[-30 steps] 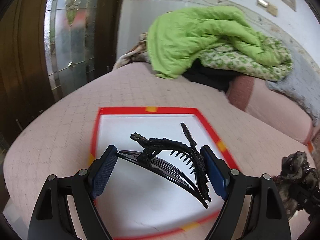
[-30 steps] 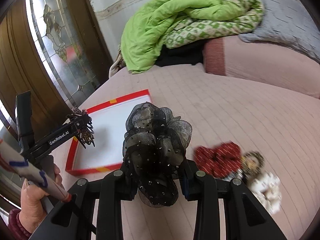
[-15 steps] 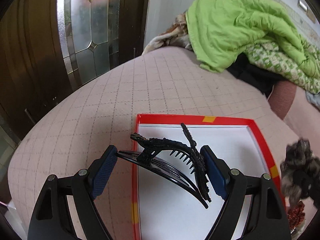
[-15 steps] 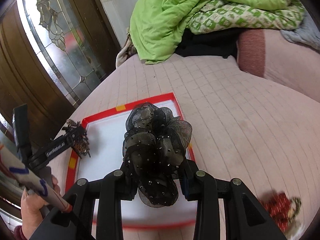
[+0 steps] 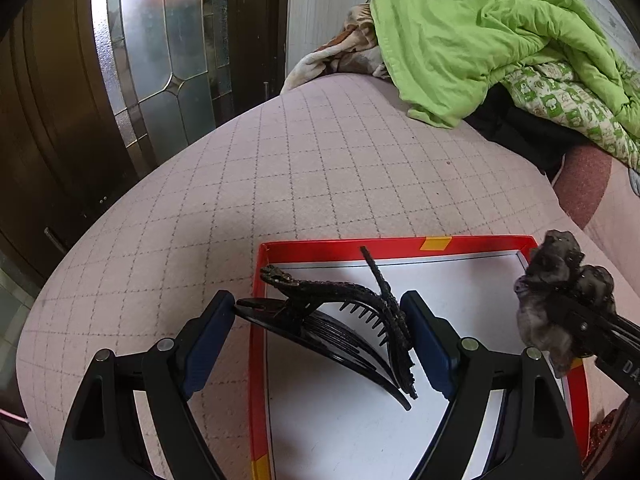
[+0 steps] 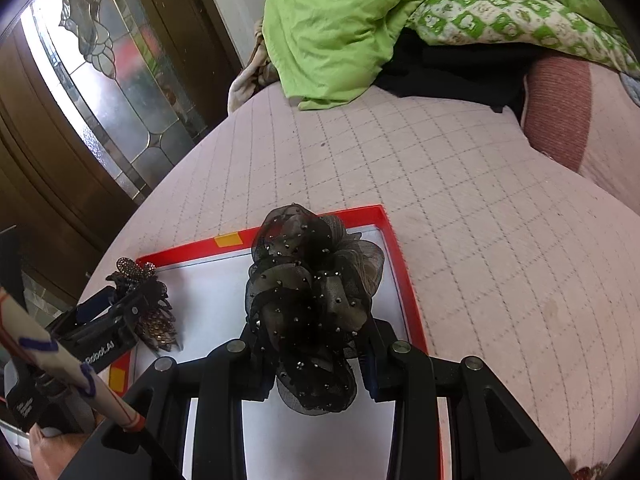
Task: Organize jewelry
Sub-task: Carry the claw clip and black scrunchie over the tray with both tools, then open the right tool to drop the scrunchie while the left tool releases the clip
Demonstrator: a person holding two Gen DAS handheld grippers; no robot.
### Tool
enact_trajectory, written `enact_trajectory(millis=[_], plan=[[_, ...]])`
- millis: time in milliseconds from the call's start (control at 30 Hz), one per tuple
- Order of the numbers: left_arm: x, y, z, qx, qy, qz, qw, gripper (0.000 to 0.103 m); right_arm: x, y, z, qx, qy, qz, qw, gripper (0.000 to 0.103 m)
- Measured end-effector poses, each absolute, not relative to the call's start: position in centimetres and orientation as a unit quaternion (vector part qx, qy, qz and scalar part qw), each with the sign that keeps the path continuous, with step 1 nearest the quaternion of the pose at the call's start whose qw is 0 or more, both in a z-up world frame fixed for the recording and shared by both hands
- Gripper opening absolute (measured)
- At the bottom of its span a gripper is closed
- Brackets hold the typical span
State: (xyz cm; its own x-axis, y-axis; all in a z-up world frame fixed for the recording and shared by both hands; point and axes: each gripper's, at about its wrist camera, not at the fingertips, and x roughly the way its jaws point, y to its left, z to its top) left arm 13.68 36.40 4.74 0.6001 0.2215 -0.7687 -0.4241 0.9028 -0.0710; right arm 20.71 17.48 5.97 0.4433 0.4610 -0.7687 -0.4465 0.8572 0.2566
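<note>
Both hand-held grippers have swung over the red-rimmed tray (image 5: 400, 245) on the bed: left (image 5: 320, 320) clamps the hair clip (image 5: 340, 316), right (image 6: 316, 344) squeezes the black scrunchie (image 6: 312, 300). Setting-down seems next.

Left gripper (image 5: 320, 332) is clamping a black hair clip (image 5: 340, 320) across its blue pads (image 5: 208, 332), hanging over the red-rimmed white tray (image 5: 400, 243) at 6 o'clock. Right gripper (image 5: 576, 320) is holding a dark mesh scrunchie (image 5: 560, 292) at 4 o'clock. Green blanket (image 5: 472, 36) is lying at 1 o'clock on the pink quilt (image 5: 320, 168).
</note>
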Motion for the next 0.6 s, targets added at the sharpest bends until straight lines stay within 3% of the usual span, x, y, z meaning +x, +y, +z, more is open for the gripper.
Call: enact_trajectory(millis=[500,600], plan=[[13.7,36.7,4.6,-0.140,0.404,0.179,0.886,0.084,21.8,17.7,4.1,0.011,0.472,0.254,0.844,0.042],[13.6,36.7,4.7,-0.142,0.401,0.177,0.887,0.084,21.7,17.6,4.5,0.012,0.469,0.251,0.847,0.053]])
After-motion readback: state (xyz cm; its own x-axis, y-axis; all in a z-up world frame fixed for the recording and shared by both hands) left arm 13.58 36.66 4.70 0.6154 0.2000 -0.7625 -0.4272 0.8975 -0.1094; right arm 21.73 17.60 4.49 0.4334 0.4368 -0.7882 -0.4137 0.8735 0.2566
